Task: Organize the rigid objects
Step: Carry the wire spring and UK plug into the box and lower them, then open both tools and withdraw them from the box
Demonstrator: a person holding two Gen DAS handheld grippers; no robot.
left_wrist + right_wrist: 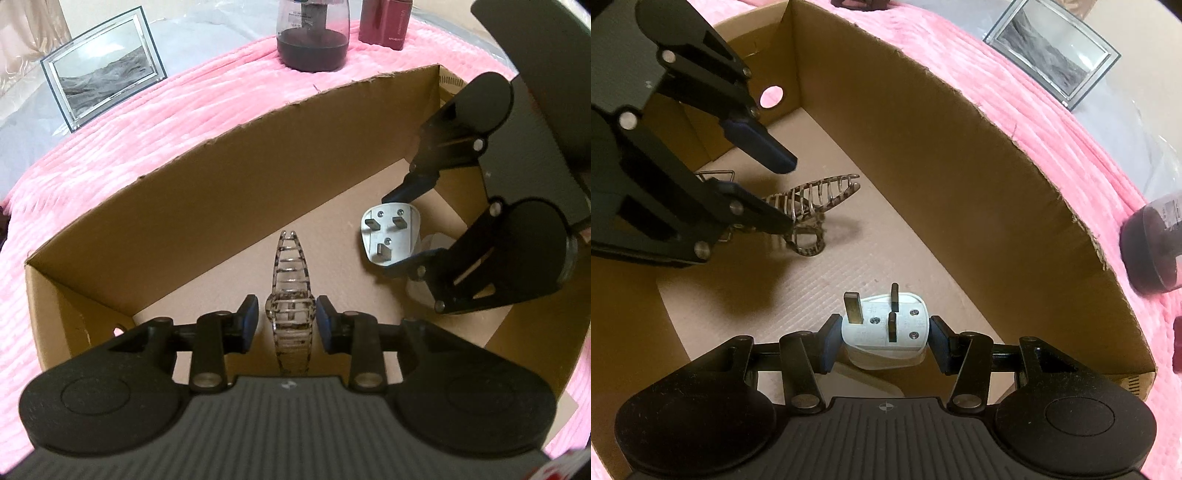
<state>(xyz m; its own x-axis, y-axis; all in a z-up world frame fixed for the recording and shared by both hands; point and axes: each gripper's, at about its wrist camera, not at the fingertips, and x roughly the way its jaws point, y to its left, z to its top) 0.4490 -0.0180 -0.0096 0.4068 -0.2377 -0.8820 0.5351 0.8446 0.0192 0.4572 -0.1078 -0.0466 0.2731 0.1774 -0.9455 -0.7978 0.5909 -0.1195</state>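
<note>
Both grippers are inside an open cardboard box (221, 192). A clear, dark-speckled hair claw clip (291, 295) lies on the box floor between the fingers of my left gripper (287, 323), which is open with gaps on both sides of the clip. The clip also shows in the right wrist view (812, 210). A white three-pin plug (886, 328) sits between the pads of my right gripper (882, 343), which close on its sides. The plug (389, 236) and right gripper (417, 225) show at right in the left wrist view. The left gripper (790, 192) shows at upper left in the right wrist view.
The box (960, 155) rests on a pink ribbed cloth (166, 122). A sand-picture frame (105, 74), a dark clear-topped jar (313, 40) and a maroon container (384, 22) stand on the cloth beyond the box. The box's end wall has a round hole (771, 96).
</note>
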